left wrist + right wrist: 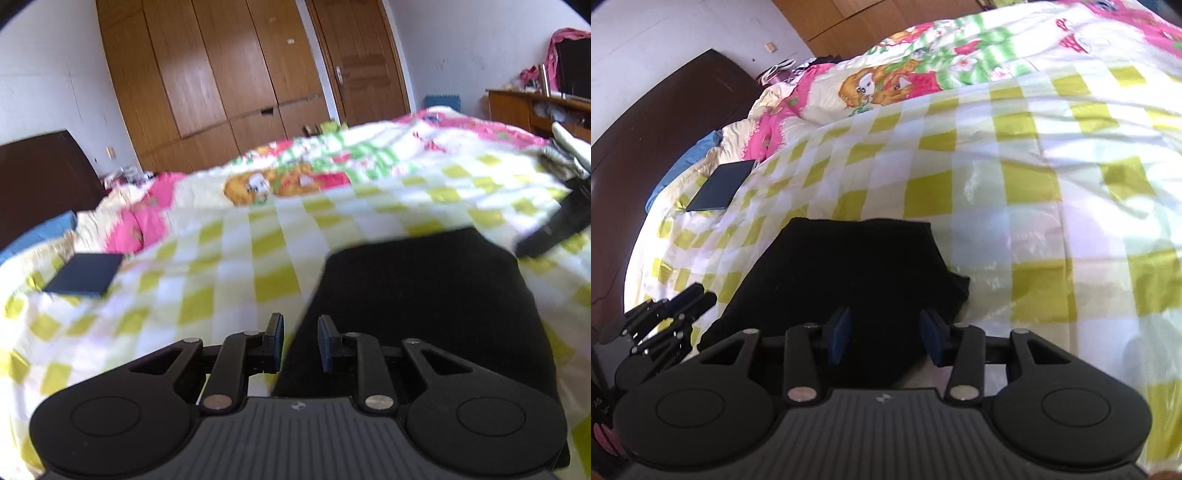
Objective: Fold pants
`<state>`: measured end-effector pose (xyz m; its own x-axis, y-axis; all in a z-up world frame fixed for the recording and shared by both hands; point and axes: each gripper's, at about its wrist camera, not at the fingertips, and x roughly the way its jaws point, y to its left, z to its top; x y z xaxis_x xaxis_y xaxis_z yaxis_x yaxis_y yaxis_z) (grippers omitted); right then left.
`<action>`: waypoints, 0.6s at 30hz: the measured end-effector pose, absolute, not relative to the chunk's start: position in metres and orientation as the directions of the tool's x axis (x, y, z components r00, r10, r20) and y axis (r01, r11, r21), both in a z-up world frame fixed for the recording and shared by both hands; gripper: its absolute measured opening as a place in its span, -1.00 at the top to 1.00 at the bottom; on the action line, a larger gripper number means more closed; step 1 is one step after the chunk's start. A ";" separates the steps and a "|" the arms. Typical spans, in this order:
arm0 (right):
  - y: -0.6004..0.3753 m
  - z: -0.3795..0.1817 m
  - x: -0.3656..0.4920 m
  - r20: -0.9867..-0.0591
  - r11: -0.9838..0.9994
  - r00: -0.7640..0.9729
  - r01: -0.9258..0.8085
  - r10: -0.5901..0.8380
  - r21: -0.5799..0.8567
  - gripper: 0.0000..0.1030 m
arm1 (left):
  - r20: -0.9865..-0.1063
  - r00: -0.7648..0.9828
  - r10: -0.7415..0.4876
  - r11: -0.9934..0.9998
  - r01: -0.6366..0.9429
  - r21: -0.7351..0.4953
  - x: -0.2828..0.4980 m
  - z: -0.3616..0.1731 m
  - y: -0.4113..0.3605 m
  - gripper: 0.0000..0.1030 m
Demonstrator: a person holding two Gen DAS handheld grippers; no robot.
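The left claw (301, 341) hangs with its pads apart and nothing between them, above the near left edge of the black pants (424, 302); the right claw (884, 338) is likewise parted and empty over the folded pants (857, 266), which lie on the checked bedspread (1015, 177); a dark flat book (720, 186) rests at ten o'clock.

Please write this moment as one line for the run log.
pants: black, folded, flat on checked sheet | left gripper: open, empty | right gripper: open, empty
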<state>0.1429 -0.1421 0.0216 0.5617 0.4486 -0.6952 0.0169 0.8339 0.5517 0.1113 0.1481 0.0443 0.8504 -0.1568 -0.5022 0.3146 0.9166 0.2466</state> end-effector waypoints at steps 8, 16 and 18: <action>-0.138 -0.039 0.165 -0.626 0.635 0.478 0.168 0.616 0.754 -0.17 | -0.643 0.750 -0.158 0.920 0.348 0.180 0.168 0.007 0.156 0.27; -0.143 -0.037 0.229 -0.697 0.726 0.435 0.129 0.571 0.675 0.13 | -0.671 0.729 -0.136 0.936 0.317 0.155 0.155 -0.001 0.156 0.39; -0.143 -0.031 0.242 -0.726 0.771 0.426 0.096 0.540 0.630 0.13 | -0.677 0.722 -0.146 0.949 0.296 0.110 0.149 -0.002 0.153 0.48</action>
